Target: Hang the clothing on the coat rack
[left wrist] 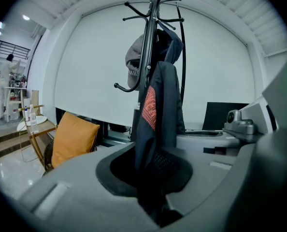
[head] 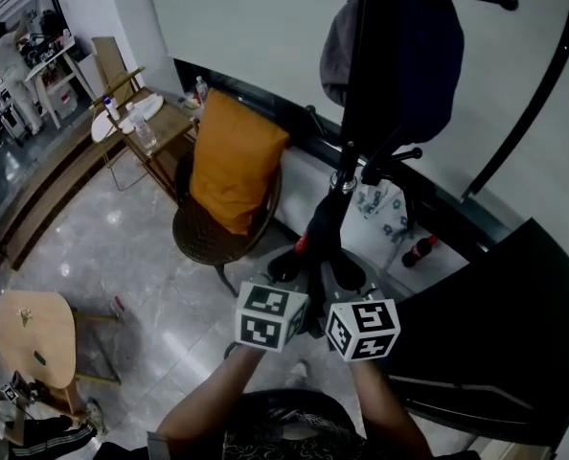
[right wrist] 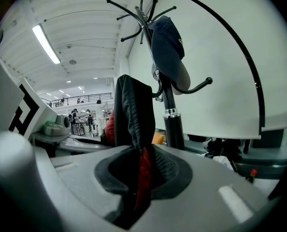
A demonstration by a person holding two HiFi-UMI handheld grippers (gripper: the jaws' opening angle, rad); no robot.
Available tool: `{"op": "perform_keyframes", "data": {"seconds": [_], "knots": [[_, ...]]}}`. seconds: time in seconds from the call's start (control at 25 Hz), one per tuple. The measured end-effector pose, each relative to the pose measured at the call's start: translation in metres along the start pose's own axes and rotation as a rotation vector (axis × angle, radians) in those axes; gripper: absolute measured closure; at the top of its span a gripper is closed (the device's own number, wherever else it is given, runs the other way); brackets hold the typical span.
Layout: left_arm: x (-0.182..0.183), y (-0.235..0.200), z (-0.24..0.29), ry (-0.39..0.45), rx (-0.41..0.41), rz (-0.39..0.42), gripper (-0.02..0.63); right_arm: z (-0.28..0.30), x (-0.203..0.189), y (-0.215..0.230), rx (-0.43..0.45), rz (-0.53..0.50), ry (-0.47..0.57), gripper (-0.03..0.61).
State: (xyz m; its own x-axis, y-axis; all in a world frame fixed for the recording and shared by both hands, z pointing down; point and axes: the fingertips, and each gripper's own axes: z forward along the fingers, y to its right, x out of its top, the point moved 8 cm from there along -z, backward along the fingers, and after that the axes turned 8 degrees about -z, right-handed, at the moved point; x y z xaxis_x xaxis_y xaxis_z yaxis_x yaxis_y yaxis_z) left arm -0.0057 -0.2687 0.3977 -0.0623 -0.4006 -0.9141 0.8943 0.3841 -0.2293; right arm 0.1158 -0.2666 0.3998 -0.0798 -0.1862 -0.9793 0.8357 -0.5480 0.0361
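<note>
A dark garment with red lining (left wrist: 155, 110) hangs bunched in front of the black coat rack (left wrist: 150, 47). My left gripper (left wrist: 155, 197) is shut on its lower folds. My right gripper (right wrist: 138, 187) is also shut on the garment (right wrist: 134, 115), with the red lining showing between its jaws. In the head view both grippers, left (head: 289, 271) and right (head: 347, 281), sit side by side just below the rack's pole (head: 359, 84), holding the garment (head: 321, 223) against it. A dark cap (right wrist: 170, 52) hangs on an upper hook (head: 399, 56).
A wicker chair with an orange cushion (head: 232, 161) stands left of the rack. A wooden side table with bottles (head: 141, 123) is further left. A black arc rod (head: 543, 94) curves on the right above a dark panel (head: 514, 324). A white bag (head: 380, 209) sits behind the pole.
</note>
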Motion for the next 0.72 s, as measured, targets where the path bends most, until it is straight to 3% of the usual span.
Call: {"op": "perform_keyframes", "data": {"seconds": [0.72], "knots": [[0.0, -0.003, -0.023, 0.001, -0.072, 0.0, 0.529, -0.022, 0.006, -0.021, -0.109, -0.025, -0.025, 0.494]]}}
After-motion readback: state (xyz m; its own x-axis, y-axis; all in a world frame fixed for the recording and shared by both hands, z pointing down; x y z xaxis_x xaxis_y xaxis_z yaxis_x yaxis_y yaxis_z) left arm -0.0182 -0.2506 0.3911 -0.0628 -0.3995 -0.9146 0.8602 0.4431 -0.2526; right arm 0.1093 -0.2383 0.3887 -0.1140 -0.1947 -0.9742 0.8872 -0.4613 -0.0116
